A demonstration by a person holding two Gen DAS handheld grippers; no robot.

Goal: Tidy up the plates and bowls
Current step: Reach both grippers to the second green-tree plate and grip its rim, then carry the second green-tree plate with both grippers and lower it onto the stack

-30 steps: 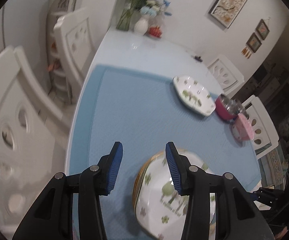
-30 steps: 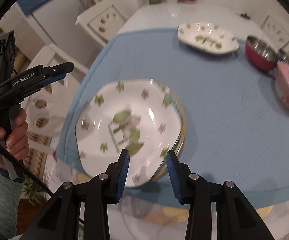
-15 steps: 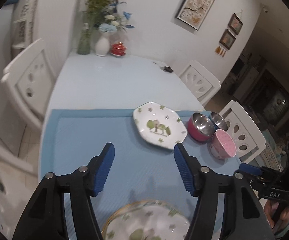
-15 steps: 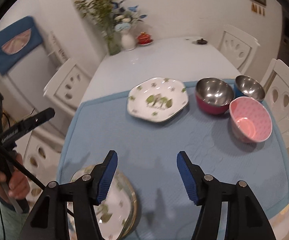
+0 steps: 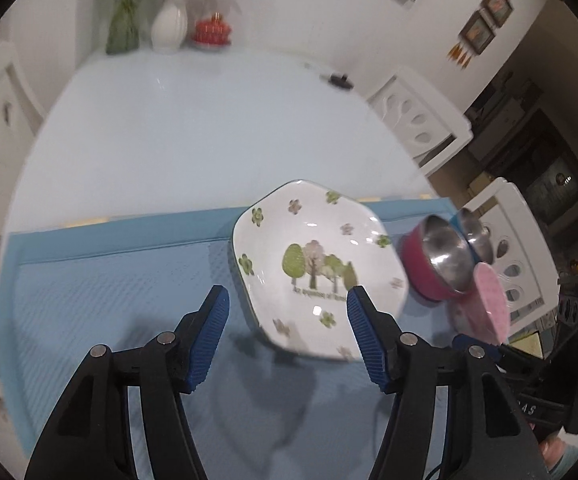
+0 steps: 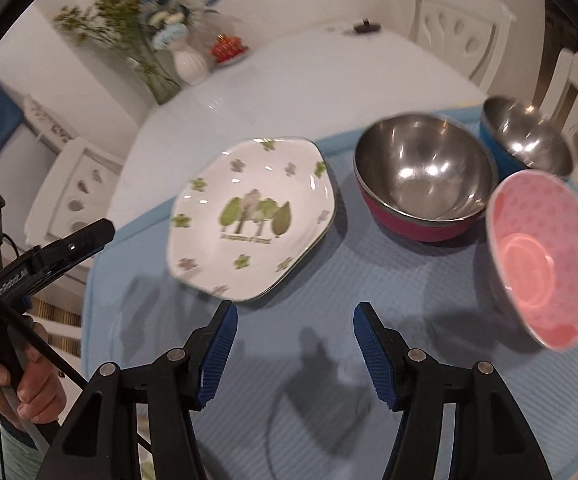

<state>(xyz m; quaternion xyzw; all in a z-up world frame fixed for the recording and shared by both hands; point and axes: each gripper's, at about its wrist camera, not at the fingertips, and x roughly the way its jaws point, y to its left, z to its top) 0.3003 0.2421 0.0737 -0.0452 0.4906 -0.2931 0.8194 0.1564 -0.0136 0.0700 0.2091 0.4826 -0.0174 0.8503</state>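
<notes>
A white plate with green trees and flowers [image 5: 317, 268] lies on the blue mat [image 5: 101, 292]; it also shows in the right wrist view [image 6: 249, 216]. My left gripper [image 5: 287, 334] is open and empty just above the plate's near edge. My right gripper [image 6: 295, 350] is open and empty over the mat, in front of the plate. A steel bowl with a red outside [image 6: 425, 176], a steel bowl with a blue outside [image 6: 525, 140] and a pink bowl [image 6: 545, 260] stand to the right of the plate.
A vase of flowers [image 6: 187, 60] and a small red dish [image 6: 229, 48] stand at the table's far end. White chairs [image 6: 461, 32] ring the table. The left gripper's handle and hand [image 6: 17, 280] show at the left of the right wrist view.
Both grippers have moved forward from the stacked plates at the near edge toward the single plate and bowls. Both jaws have opened wider. The stack has left both views.
</notes>
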